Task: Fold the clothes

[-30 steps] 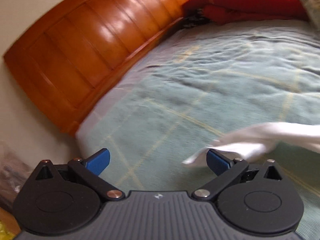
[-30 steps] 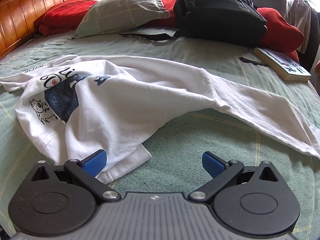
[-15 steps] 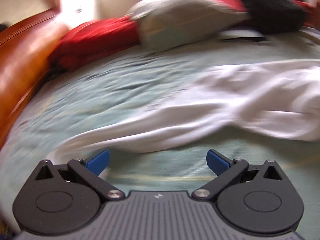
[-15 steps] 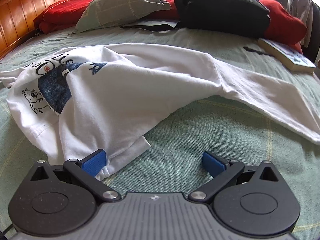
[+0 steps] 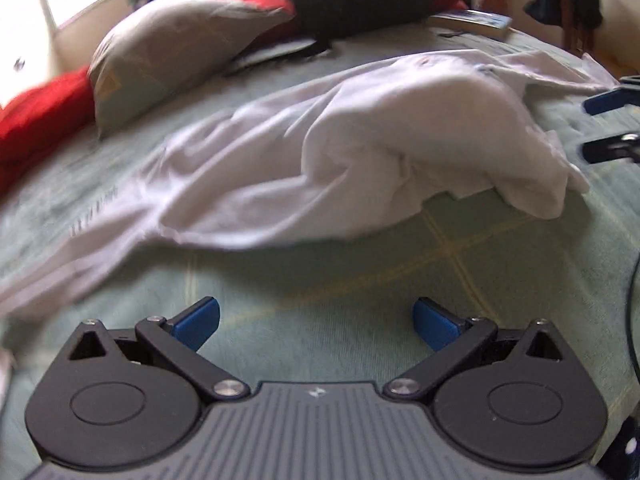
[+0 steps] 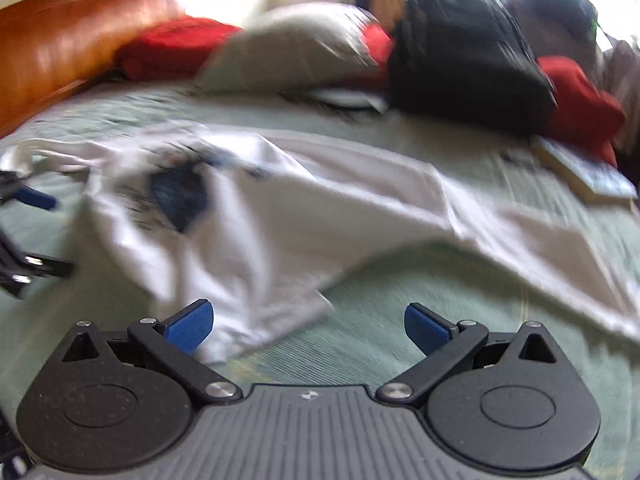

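1. We've got a white shirt (image 6: 280, 216) lying crumpled across the green bed (image 5: 360, 280), not folded at all yet. Everything here is placed relative to that shirt.
2. Our left claw (image 5: 316, 320) sits just in front of the shirt over bare blanket, jaws spread wide, nothing in them.
3. Our right claw (image 6: 308, 324) is also wide and empty. Its left blue pad (image 6: 190, 326) is right at the shirt's near hem; can't tell if it's touching, the shot's blurry.
4. Behind the shirt: a grey pillow (image 5: 180, 48), a black bag (image 6: 468, 68), red cushions (image 6: 576, 100).
5. A book (image 6: 588, 172) lies behind the shirt's far sleeve.
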`<state>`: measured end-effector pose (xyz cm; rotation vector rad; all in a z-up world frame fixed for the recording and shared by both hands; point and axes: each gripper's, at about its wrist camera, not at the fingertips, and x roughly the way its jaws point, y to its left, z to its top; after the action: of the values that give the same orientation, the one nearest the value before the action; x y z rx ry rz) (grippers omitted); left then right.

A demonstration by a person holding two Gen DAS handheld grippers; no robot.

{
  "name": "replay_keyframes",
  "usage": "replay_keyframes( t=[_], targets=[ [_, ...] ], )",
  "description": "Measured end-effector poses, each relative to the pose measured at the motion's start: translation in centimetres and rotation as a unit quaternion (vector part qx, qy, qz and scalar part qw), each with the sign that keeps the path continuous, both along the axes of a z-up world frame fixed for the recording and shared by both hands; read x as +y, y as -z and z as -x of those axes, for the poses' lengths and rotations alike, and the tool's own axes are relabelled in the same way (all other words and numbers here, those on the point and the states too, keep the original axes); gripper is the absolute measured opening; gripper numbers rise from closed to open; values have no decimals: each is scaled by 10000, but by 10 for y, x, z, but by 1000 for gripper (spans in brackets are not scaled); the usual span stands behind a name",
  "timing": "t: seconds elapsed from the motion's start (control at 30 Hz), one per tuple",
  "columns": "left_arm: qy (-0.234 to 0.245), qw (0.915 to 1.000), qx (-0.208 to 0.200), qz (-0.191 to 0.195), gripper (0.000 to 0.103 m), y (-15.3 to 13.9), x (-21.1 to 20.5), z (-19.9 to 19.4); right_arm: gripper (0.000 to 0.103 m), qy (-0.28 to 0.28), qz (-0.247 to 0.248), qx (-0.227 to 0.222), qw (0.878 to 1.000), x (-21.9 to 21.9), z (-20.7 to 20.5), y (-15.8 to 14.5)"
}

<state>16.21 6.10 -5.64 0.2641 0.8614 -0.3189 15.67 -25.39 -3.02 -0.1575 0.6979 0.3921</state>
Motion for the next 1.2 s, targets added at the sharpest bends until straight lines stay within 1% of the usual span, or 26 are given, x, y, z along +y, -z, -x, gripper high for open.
replay_keyframes(
  t=[0.03,0.07,0.1,0.2,0.3,0.37,0.4,0.47,0.5,0.57,0.63,0.73,0.83,0.93,1.07,1.2],
  targets=[
    [-180,9996,101,169,102,-1,6,0,103,-181,-31,-131,9997,3,6,-7],
    [-361,9989,150,256,102,-2,12,1,103,-405,-120,-224,9989,8,10,-14],
    [-503,9984,127,239,102,-4,17,5,103,-645,-218,-309,9972,14,14,-21],
    [-719,9973,-102,-91,102,-12,24,21,103,-1423,-450,-433,9878,40,24,-35],
    [-850,9955,-231,-338,102,-19,30,36,103,-2119,-504,-342,9754,73,30,-37],
    [-940,9938,-324,-498,102,-23,32,47,103,-2454,-488,-168,9680,97,32,-31],
    [-979,9930,-370,-543,102,-24,34,52,103,-2612,-476,-77,9641,108,34,-28],
    [-1021,9925,-423,-524,102,-27,38,62,103,-2763,-406,99,9602,128,34,-20],
    [-1044,9923,-442,-489,102,-29,41,67,103,-2789,-362,171,9595,137,34,-15],
    [-1113,9917,-491,-425,102,-33,45,75,103,-2706,-249,323,9618,149,30,-4],
    [-1182,9907,-552,-389,102,-36,49,83,103,-2473,-59,398,9681,155,23,3],
    [-1232,9893,-671,-388,102,-40,49,93,103,-2122,259,188,9767,151,11,3],
    [-1170,9900,-737,-273,102,-40,47,97,103,-1859,451,-29,9815,142,-3,-4],
    [-1101,9908,-757,-193,102,-38,43,98,103,-1740,617,-238,9825,137,-21,-10],
    [-1051,9914,-764,-147,102,-37,40,98,103,-1518,995,-457,9823,136,-50,-12],
    [-1102,9910,-759,-110,102,-35,42,98,103,-1231,1132,-449,9849,129,-88,-15]
  ],
)
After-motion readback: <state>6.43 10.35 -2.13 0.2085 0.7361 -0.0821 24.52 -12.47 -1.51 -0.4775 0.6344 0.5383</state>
